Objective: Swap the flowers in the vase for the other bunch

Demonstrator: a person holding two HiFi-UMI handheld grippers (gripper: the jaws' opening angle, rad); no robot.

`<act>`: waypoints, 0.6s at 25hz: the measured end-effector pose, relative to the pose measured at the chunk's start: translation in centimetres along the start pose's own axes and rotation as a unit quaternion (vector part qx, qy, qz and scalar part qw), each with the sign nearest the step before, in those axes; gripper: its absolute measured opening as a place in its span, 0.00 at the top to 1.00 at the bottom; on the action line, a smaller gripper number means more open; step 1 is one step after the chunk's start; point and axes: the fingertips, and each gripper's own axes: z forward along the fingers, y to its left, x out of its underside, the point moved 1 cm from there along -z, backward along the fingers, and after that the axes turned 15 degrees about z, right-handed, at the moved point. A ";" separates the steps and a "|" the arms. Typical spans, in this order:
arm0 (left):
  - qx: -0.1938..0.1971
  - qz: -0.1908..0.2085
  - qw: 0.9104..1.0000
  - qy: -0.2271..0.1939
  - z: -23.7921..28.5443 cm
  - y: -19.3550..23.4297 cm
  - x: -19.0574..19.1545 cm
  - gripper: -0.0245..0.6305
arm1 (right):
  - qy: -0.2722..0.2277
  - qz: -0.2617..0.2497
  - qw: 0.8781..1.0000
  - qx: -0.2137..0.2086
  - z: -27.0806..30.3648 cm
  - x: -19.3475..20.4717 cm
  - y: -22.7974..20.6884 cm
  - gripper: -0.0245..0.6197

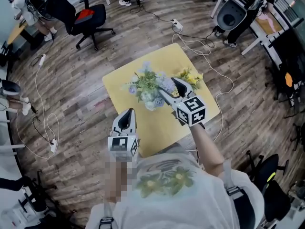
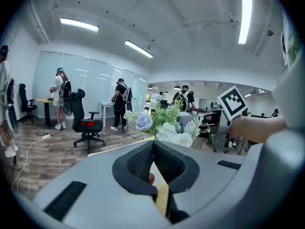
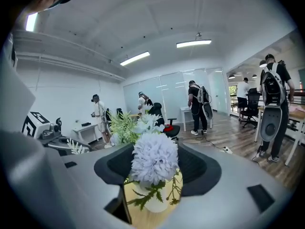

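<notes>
Pale lilac and white flowers (image 1: 148,82) stand upright in the vase (image 3: 156,202), straight ahead of the right gripper (image 1: 167,85). Its jaws are spread wide with one bloom between them, seemingly not yet pinched. The left gripper (image 1: 127,114) hangs farther back, jaws closed on nothing, and the yellow bunch (image 1: 189,76) lies just to the right gripper's right.

Yellow table (image 1: 157,128) on wood floor (image 1: 71,92), black office chair (image 1: 86,18) with red seat, white cables (image 1: 195,43), power strip (image 1: 177,26), people (image 2: 120,103) standing by desks.
</notes>
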 end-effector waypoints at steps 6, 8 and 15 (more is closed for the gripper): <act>-0.006 -0.001 1.000 0.007 -0.1 0.1 0.6 0.94 | 0.003 0.010 1.000 -0.004 0.4 1.0 -0.4 0.56; -0.008 -0.002 1.000 0.008 -0.1 0.2 0.7 0.94 | 0.001 0.009 1.000 -0.005 0.5 1.0 -0.4 0.56; -0.016 -0.001 1.000 0.010 -0.4 0.6 0.9 0.94 | 0.001 0.003 1.000 -0.008 0.5 1.0 0.0 0.66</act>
